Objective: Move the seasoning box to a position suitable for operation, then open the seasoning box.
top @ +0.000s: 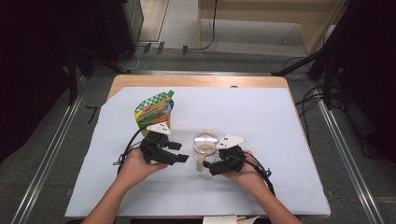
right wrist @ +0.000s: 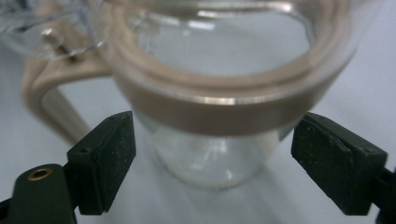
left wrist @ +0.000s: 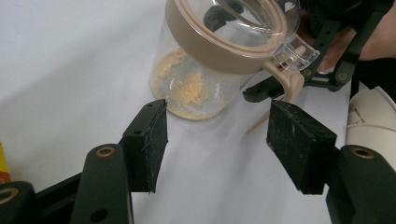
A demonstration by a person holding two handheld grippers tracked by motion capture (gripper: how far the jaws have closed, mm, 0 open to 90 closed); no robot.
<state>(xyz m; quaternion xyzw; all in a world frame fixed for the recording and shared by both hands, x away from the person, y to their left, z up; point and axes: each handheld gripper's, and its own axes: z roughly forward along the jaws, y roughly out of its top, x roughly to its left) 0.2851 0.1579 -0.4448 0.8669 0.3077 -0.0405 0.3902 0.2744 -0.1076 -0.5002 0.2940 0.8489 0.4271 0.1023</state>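
Pale blue sheeting covers my wooden table, with grey floor and dark stands around it; on the sheet stands a clear jar with a tan rim, near the front edge and between my two hands; a green and yellow pouch stands upright behind my left gripper, well left of the jar.

From the left gripper view I see the jar close ahead, some tan crumbs lying on its bottom and its clear lid hinged open on a tan handle (the handle hangs toward the right jaw); my left jaws are spread, nothing between them but bare sheet.

My right gripper sits just beside the jar on its right; in the right gripper view the jar stands between the two pads, which are spread wider than its body; I see a gap at each side, so neither pad presses on the glass.
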